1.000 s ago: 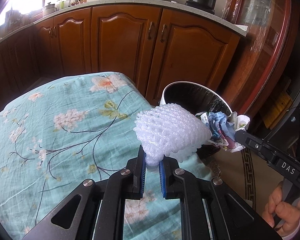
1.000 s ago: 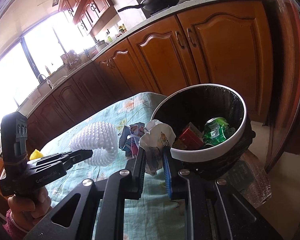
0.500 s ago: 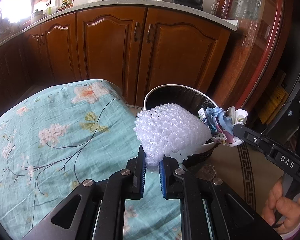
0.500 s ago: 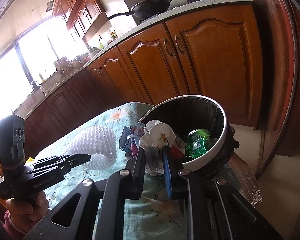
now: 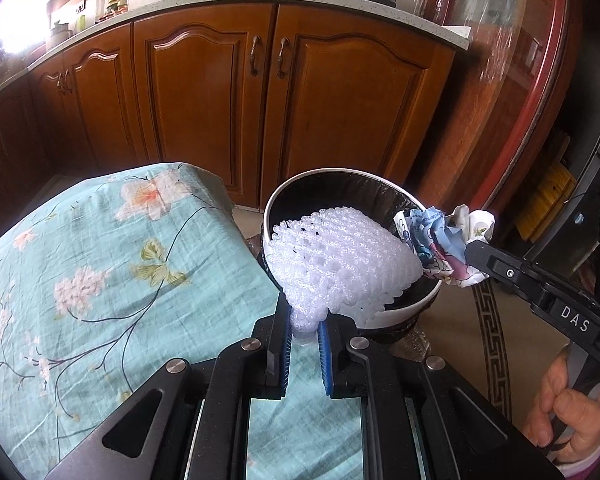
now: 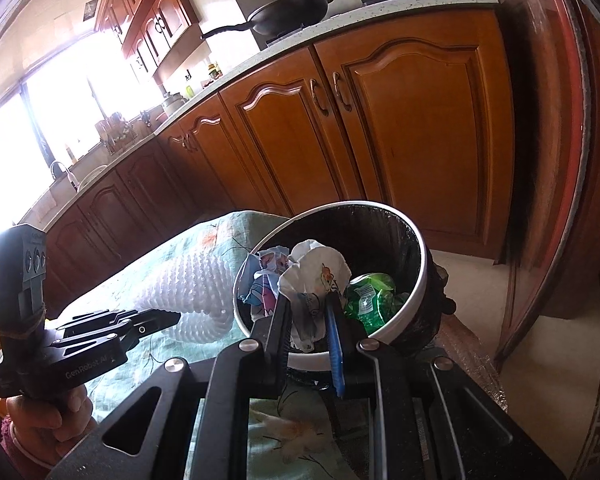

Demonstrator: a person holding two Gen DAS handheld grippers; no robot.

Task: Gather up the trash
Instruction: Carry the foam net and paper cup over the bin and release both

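Left wrist view: the left gripper (image 5: 304, 330) pinches a white foam net (image 5: 340, 264) over the near rim of the trash bin (image 5: 284, 196). Right of it, the right gripper (image 6: 310, 320) clamps a crumpled printed wrapper (image 6: 314, 270) above the bin, where a green packet (image 6: 370, 294) already lies. Both loads remain to drop.

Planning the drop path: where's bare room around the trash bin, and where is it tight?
Free: the floral tablecloth left of the foam fruit net, and the bin's far inner side behind the green wrapper. Crowded: the near rim, where the left gripper and the right gripper with crumpled paper converge.
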